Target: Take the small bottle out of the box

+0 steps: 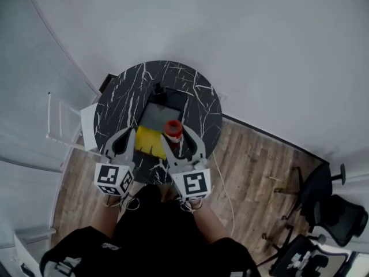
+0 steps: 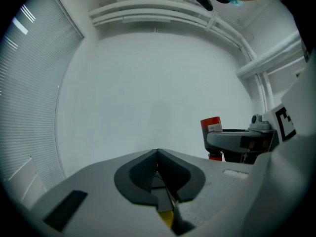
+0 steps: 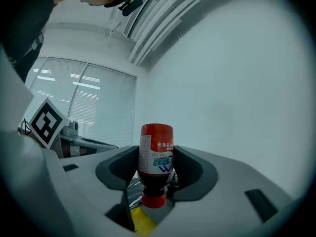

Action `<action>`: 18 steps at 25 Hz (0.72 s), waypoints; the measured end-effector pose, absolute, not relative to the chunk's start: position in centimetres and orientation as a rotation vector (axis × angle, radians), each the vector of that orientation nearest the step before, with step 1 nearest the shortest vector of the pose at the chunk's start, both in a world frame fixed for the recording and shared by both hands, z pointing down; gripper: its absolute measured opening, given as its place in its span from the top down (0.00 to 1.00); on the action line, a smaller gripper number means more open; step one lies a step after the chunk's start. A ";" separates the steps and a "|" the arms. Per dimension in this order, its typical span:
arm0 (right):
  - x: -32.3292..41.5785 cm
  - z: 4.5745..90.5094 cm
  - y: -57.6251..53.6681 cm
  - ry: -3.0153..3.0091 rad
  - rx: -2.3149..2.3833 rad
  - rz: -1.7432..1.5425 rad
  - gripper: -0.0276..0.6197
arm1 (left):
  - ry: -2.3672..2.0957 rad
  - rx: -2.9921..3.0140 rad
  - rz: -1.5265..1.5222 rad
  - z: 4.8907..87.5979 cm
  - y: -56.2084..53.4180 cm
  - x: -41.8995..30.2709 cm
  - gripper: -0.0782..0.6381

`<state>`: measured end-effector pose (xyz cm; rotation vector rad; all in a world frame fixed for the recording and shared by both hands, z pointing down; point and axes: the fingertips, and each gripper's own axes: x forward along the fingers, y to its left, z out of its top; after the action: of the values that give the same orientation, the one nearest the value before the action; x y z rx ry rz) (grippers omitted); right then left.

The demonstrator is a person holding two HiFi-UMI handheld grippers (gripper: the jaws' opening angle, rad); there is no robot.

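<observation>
**Small bottle in the tongs, over the near edge of the box**

The small bottle [image 3: 156, 162] sits upright between the jaws of the right tongs [image 3: 156, 158], which close on its labelled body; its red top stands above them and a red part shows below. In the head view it hangs over the near right corner of the open dark box [image 1: 174, 98], beside the yellow flap [image 1: 149, 141], above the round marbled tabletop [image 1: 124, 94]. How far it has cleared the box rim cannot be told.

The left tongs [image 2: 158, 156] have their jaws brought together with nothing seen between the pads. A yellow sliver shows beneath them, and whether they pinch the flap cannot be told.

By the look of it, the lift-out step is in hand and nearly complete. The next move calls for carrying the bottle sideways, clear of the box and flap, to a bare patch of tabletop. There the person lowers it level, so its base lands flat before the jaws part.
</observation>
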<state>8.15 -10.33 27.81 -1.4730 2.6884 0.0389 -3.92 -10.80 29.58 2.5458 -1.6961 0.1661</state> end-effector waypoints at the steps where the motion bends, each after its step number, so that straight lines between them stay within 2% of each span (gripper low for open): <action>1: 8.3 27.6 -10.4 2.682 -1.484 0.040 0.63 | -1.694 2.542 0.158 29.6 -11.1 -4.2 0.89; 18: 7.3 24.1 -11.7 2.598 -1.536 0.127 0.63 | -1.609 2.639 0.135 27.8 -13.5 -5.7 0.89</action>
<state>7.25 -11.68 24.15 -1.5358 2.5983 0.1272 -5.68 -13.55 27.80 2.6389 -1.6091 0.1353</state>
